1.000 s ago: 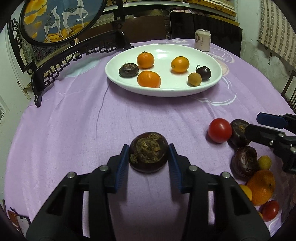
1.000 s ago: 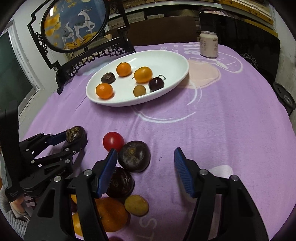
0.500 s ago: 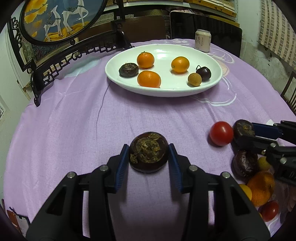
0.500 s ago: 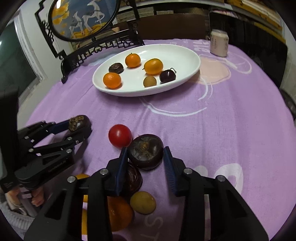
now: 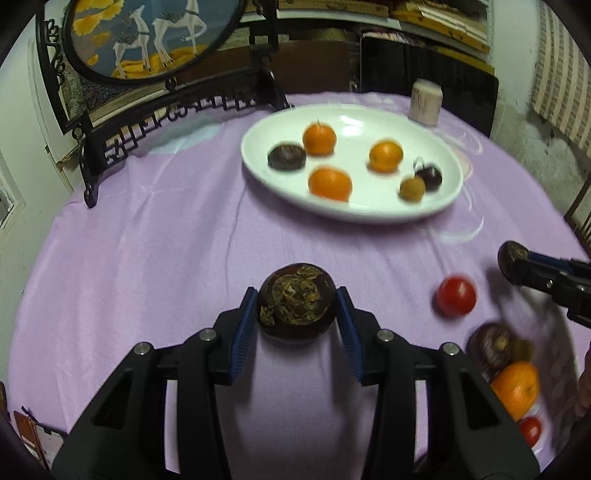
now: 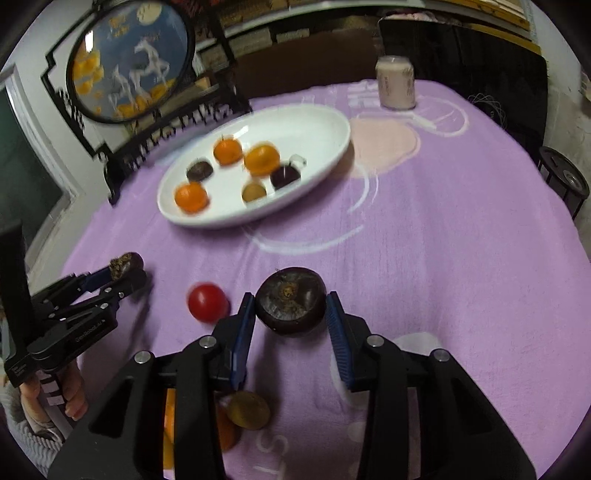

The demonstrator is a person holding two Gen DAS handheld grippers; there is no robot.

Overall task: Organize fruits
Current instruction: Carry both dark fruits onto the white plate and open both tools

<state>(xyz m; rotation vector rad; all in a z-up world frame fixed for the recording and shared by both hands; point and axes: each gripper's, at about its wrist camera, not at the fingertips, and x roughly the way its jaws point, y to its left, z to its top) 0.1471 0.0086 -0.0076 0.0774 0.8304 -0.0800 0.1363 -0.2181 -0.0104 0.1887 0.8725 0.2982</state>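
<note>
A round table under a purple cloth [image 5: 155,258] fills both views, with a dark carved stand holding a round deer painting [image 5: 147,33] at its far left edge and a pale can [image 6: 395,83] at the back.

My left gripper [image 5: 297,308] is clamped on a dark mangosteen [image 5: 296,300], its dry brownish calyx facing the camera, held above the cloth near me. My right gripper [image 6: 290,314] is pressed against a second mangosteen [image 6: 291,301], smooth and near black with a small stem scar, also off the cloth.

Just left of it, in the right view, one red tomato [image 6: 207,302] lies on the cloth. Close under my right gripper sit a small yellow-brown fruit [image 6: 248,410] and an orange [image 5: 515,387]; the left view shows another dark mangosteen [image 5: 491,347] and a second tomato [image 5: 530,430] in that same cluster.

Farther back, the white plate [image 5: 369,218] holds six fruits: three oranges, one flat dark fruit beside them, one small tan fruit and one dark round fruit with a stem touching it. The plate's contents are motion-blurred.
</note>
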